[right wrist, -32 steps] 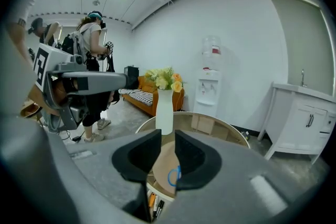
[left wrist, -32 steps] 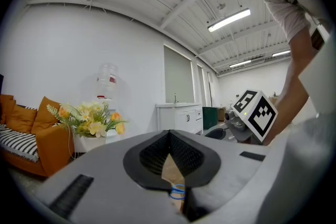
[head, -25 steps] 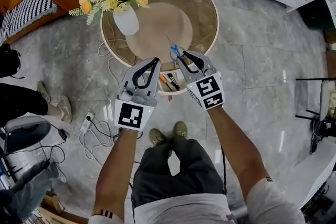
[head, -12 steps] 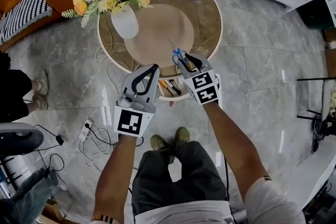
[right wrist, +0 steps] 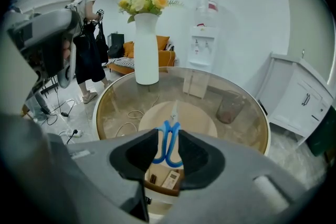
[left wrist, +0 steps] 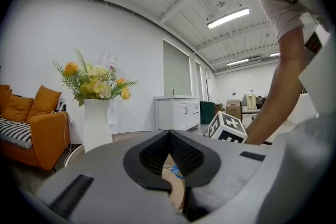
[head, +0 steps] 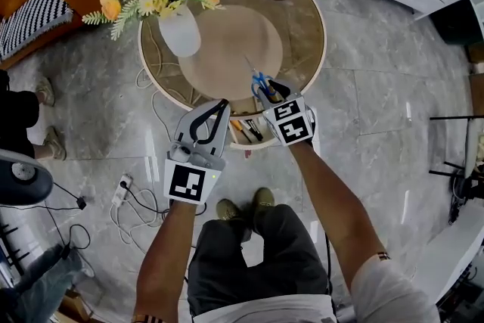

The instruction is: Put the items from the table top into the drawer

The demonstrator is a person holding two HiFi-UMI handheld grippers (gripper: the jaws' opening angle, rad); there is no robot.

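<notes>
Jaws on our right gripper are grasping the scissors by their blue handles, which are touching both inner faces; these jaws have just been opening. We are holding the scissors with the closed blades pointing away from us, over the near part of the round glass worktop. In the right gripper view, the drawer is showing just below the handles, standing open under the worktop's near edge. A white remote control and some dark stick-shaped items are lying inside it. We are tilting the right gripper downward. Our left gripper is hovering just left of the drawer, off the worktop's edge, with its jaws clenched tip to tip and nothing between them. A white vase of yellow and orange flowers is standing on the far left part of the worktop, well apart from the scissors. We are standing at the worktop's near side on the grey marble floor.
</notes>
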